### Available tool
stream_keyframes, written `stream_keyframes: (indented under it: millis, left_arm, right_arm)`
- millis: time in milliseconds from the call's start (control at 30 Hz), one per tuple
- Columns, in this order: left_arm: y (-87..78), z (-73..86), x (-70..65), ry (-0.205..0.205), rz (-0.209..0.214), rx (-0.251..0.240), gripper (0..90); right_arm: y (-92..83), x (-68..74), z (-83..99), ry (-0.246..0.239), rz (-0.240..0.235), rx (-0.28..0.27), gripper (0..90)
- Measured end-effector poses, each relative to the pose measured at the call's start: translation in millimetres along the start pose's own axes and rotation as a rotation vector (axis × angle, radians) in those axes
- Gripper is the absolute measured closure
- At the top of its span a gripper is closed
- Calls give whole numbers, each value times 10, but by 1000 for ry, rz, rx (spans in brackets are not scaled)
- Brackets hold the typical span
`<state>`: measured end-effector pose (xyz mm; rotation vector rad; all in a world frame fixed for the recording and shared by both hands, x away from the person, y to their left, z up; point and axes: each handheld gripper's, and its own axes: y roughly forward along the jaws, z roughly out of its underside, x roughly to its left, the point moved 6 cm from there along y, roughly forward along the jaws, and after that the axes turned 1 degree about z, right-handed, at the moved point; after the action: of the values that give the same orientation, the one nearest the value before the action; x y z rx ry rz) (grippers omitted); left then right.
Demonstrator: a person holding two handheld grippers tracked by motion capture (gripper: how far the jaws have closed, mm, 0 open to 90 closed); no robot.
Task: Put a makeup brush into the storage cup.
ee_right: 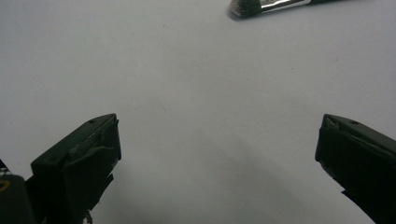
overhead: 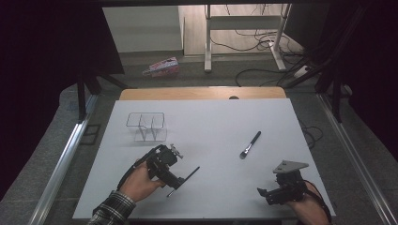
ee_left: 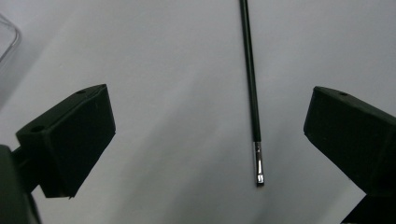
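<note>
From the high view, the left gripper (overhead: 180, 180) hangs over a thin black brush (overhead: 184, 181) on the white table (overhead: 211, 126), its far end hidden under the tool. In the left gripper view, jaws wide apart, touching nothing; the brush (ee_left: 252, 93) lies between them, top cut off. In the right gripper view, jaws spread wide and empty, a second brush (ee_right: 271, 5) clipped at the top edge.

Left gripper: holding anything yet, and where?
Nothing held. The left gripper is open over the thin black brush, which lies on the table between its jaws, untouched.
</note>
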<state>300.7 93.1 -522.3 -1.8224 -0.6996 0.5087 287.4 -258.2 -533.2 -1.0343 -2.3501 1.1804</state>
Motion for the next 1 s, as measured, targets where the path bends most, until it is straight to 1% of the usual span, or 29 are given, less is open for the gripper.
stream_keyframes:
  millis: [167,200,300,367,467,833,1000]
  left_arm:
    - [-1,-22,-8,-8,12,-3,23]
    - [6,-20,-8,-13,17,-2,24]
    - [39,-12,-16,-12,21,-2,34]
    - [71,-3,-30,-9,25,3,40]
    - [122,14,-43,-9,18,12,49]
    - [302,94,-106,-17,45,24,99]
    - [368,120,-131,-13,46,38,120]
  right_arm:
    - [-1,1,1,0,0,1,1]
    - [-1,1,2,0,0,1,1]
    - [-1,1,3,0,0,2,1]
    - [-1,0,3,0,0,2,2]
    - [1,0,3,2,-1,3,2]
    - [5,2,5,4,-6,5,7]
    - [3,3,8,4,-6,6,8]
